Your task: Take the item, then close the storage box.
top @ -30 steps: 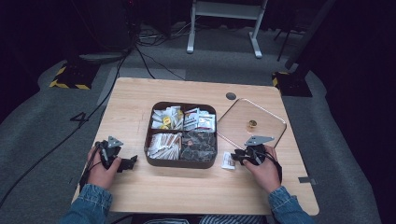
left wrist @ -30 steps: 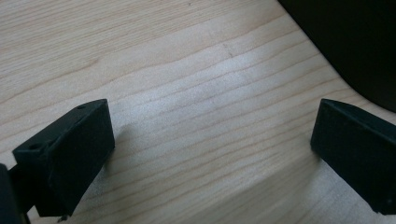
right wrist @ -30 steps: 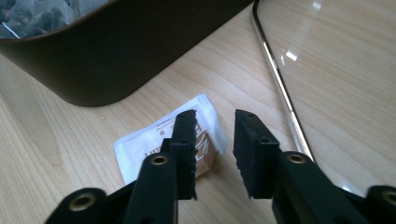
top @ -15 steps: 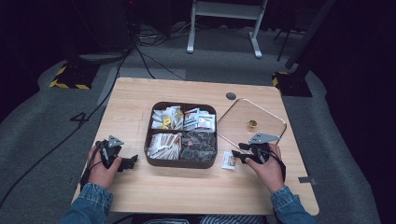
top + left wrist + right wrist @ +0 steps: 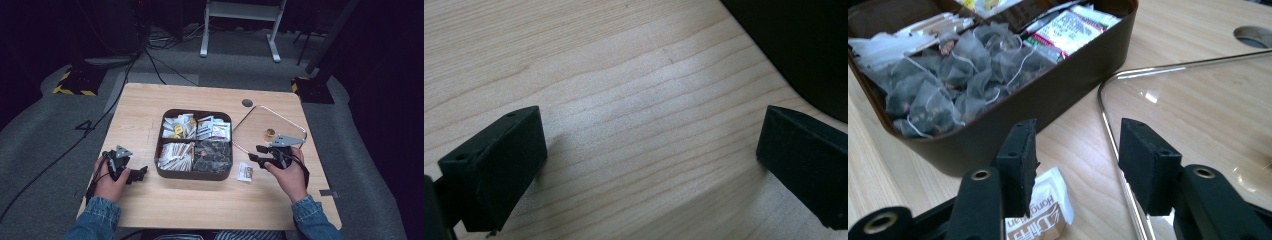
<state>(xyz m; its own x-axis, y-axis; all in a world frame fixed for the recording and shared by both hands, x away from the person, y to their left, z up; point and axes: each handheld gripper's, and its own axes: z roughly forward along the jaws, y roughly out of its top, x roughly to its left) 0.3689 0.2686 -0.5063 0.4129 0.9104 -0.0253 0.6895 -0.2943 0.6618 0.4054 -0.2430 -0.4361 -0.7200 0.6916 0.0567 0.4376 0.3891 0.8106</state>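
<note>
A dark brown four-part box [image 5: 194, 175] stands mid-table with sachets and tea bags [image 5: 963, 75] in it. To its right a small white-and-brown packet [image 5: 245, 171] lies flat on the wood. My right gripper [image 5: 256, 154] hovers just right of and above that packet [image 5: 1040, 205]. Its jaws have just been opening and stand apart with nothing between them [image 5: 1075, 145]. My left gripper [image 5: 140, 173] rests left of the box, open over bare wood [image 5: 651, 140].
A clear lid with a copper rim [image 5: 280, 117] lies right of the box, a small gold knob [image 5: 270, 133] on it; its rim [image 5: 1110, 125] runs close under my right jaws. A round hole [image 5: 247, 103] is in the table's far side. The box's dark corner [image 5: 794, 45] shows beyond my left jaws.
My right gripper has lifted a little and its jaws have spread; the packet stays on the table beneath it. The left hand and gripper have not moved.
</note>
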